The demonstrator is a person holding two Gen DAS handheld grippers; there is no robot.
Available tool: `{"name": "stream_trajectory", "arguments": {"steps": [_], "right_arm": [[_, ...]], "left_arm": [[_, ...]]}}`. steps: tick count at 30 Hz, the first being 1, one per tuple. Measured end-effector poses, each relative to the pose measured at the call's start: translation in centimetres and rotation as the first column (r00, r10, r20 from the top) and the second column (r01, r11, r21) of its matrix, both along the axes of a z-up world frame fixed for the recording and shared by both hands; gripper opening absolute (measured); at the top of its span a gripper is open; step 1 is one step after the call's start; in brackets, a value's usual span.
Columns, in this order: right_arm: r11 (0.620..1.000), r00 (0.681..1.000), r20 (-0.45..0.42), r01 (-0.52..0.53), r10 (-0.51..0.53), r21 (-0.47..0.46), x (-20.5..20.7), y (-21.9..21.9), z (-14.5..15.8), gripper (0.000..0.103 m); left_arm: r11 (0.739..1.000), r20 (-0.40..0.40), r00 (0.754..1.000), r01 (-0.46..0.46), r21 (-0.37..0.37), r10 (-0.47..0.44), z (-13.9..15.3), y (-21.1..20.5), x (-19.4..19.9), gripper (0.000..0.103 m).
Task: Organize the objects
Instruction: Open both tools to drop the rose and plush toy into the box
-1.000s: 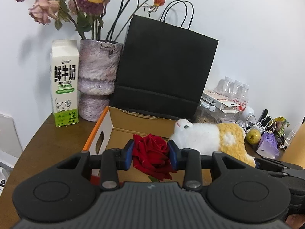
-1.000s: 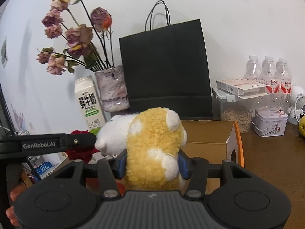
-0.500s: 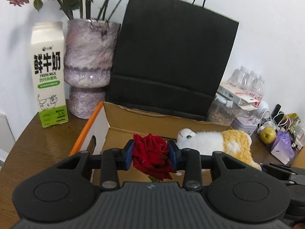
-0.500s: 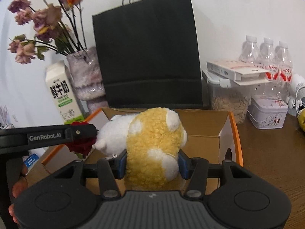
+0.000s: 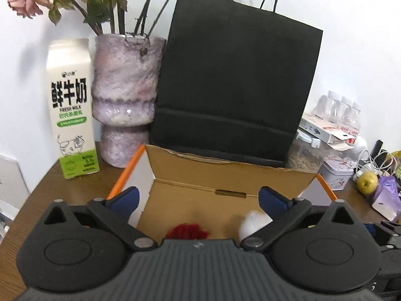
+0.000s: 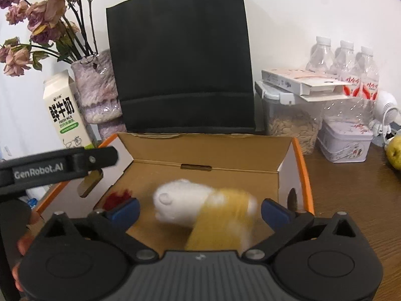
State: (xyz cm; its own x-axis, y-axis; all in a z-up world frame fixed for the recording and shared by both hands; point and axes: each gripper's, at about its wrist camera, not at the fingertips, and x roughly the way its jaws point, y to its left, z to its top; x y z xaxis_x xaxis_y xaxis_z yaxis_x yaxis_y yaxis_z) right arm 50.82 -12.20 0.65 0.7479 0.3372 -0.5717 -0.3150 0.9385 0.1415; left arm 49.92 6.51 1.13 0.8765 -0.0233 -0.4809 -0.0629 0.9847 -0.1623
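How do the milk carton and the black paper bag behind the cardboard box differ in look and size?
The milk carton is white and green with printed black characters and a cow drawing; the black paper bag is plain black. The carton is narrow with a gabled top; the bag is much wider and taller, with thin loop handles. Both stand upright by the wall.

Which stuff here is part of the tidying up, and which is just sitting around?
Part of the job:
- red rose, in the box
- plush toy, over the box
- cardboard box
- left gripper, jaws opening
- right gripper, jaws opening

Just sitting around:
- milk carton
- vase
- black bag
- water bottles
- tin
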Motion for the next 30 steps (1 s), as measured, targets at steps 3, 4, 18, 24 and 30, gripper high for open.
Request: {"name": "stream_trajectory", "arguments": {"steps": [3,4,18,24,30], "right_arm": [[1.000,1.000,-0.001,0.001,-0.001,-0.020,0.0,0.1,-0.1,0.103],[1.000,1.000,-0.004,0.000,0.000,-0.026,0.0,0.1,-0.1,0.103],[0.998,1.000,0.011,-0.024,0.024,-0.052,-1.2,0.0,0.6,0.103],[0.997,0.999,0.028,-0.039,0.040,-0.060,-2.6,-0.3,1.4,0.103],[0.996,0.997,0.052,-0.047,0.051,-0.070,-4.5,-0.7,2.7,0.103]], "left_arm": [[1.000,-0.024,1.000,0.000,-0.023,-0.001,-0.1,0.3,0.2,0.103],[1.000,-0.027,1.000,-0.001,-0.023,0.001,-0.2,0.3,0.3,0.103],[1.000,-0.013,1.000,0.016,-0.009,-0.016,1.0,0.4,-1.5,0.103],[1.000,0.028,1.000,0.002,-0.021,-0.001,2.3,0.7,-3.8,0.103],[1.000,0.034,0.999,-0.004,-0.027,0.005,3.0,0.5,-6.1,0.103]]}}
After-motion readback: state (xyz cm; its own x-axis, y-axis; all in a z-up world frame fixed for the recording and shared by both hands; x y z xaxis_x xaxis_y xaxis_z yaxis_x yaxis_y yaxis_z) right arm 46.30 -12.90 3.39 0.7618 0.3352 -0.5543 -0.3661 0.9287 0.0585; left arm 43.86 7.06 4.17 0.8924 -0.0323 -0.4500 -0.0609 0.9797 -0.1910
